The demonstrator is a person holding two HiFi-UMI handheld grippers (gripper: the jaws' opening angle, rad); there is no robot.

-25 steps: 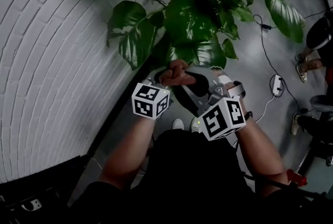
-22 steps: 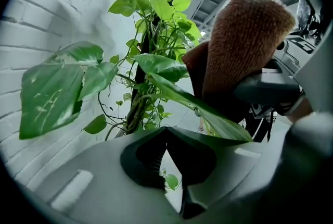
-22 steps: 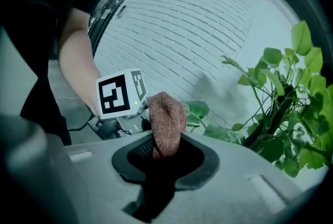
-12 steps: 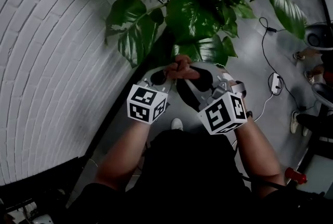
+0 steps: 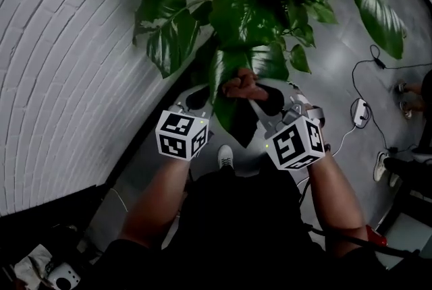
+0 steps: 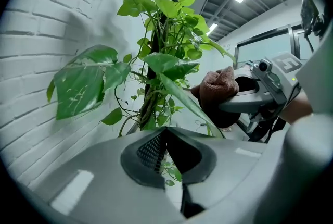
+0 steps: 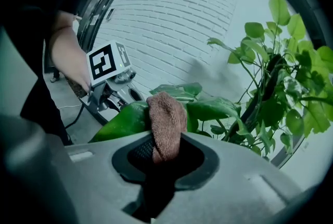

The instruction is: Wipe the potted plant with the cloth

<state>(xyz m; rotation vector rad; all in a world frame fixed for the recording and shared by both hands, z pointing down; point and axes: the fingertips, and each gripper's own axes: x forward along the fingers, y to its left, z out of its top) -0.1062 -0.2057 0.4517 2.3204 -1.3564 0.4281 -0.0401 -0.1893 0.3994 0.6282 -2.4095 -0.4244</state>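
Note:
The potted plant [image 5: 256, 5] climbs a dark stem beside the brick wall, with broad glossy leaves. A brown cloth [image 5: 241, 85] is pinched in my right gripper [image 5: 266, 101] and rests on a long hanging leaf [image 5: 226, 83]. In the right gripper view the cloth [image 7: 166, 119] stands up out of the jaws against that leaf [image 7: 122, 121]. My left gripper [image 5: 197, 98] sits just left of the leaf. In the left gripper view its jaws [image 6: 167, 158] show a narrow gap with nothing in it, and the leaf [image 6: 182, 95] slants past on the right towards the cloth [image 6: 218, 87].
A white brick wall [image 5: 61, 66] curves along the left. Cables and a white power strip [image 5: 358, 110] lie on the grey floor at right. Another person's feet [image 5: 405, 88] are at the right edge. A large leaf [image 5: 378, 9] juts out upper right.
Both grippers have moved closer to the plant. The long leaf now hangs between them, with the cloth pressed on it. The person at right has stepped away.

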